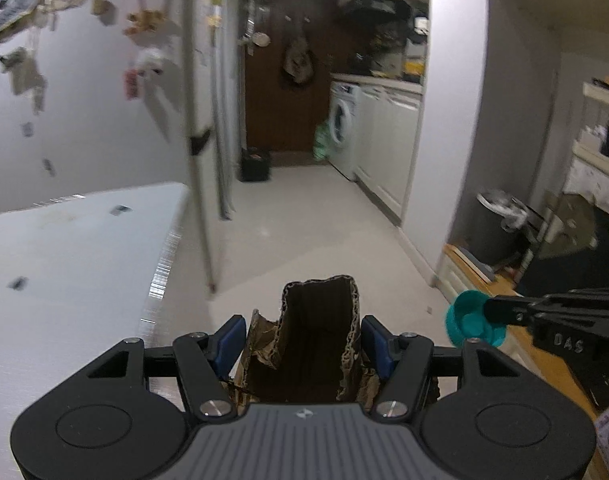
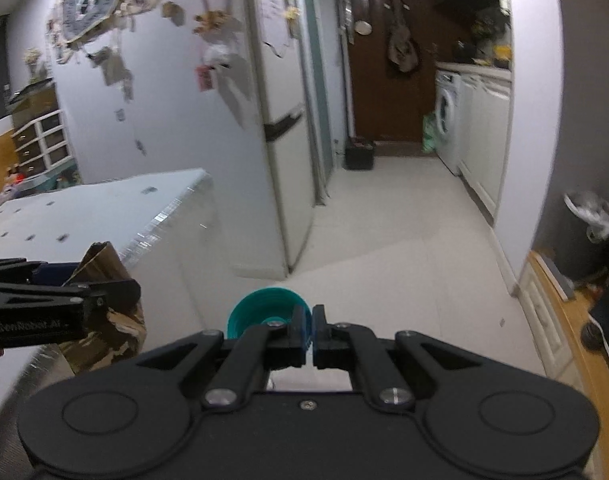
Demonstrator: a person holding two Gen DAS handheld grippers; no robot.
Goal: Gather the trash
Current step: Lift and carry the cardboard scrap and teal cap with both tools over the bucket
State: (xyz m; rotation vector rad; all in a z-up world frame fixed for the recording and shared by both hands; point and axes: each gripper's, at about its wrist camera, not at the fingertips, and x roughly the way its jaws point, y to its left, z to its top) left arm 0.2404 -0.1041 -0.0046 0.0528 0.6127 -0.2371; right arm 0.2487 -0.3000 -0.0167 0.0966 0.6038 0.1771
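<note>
My left gripper (image 1: 302, 340) is shut on a torn brown cardboard box (image 1: 318, 344), its blue pads pressed against the box's two sides. The box stands upright with its open end pointing forward; the same cardboard box (image 2: 104, 304) shows at the left of the right wrist view, with the left gripper (image 2: 116, 288) on it. My right gripper (image 2: 312, 332) is shut on the rim of a teal plastic cup (image 2: 264, 310). In the left wrist view the teal cup (image 1: 470, 320) hangs at the right, at the tip of the right gripper (image 1: 488, 312).
A white table (image 1: 76, 248) lies at the left, a tall fridge (image 2: 280, 140) beyond it. A pale floor (image 1: 312, 232) runs to a brown door (image 1: 288, 72), with a washing machine (image 1: 342, 124) at the right. A dark bin with a white liner (image 2: 588, 228) stands at the right wall.
</note>
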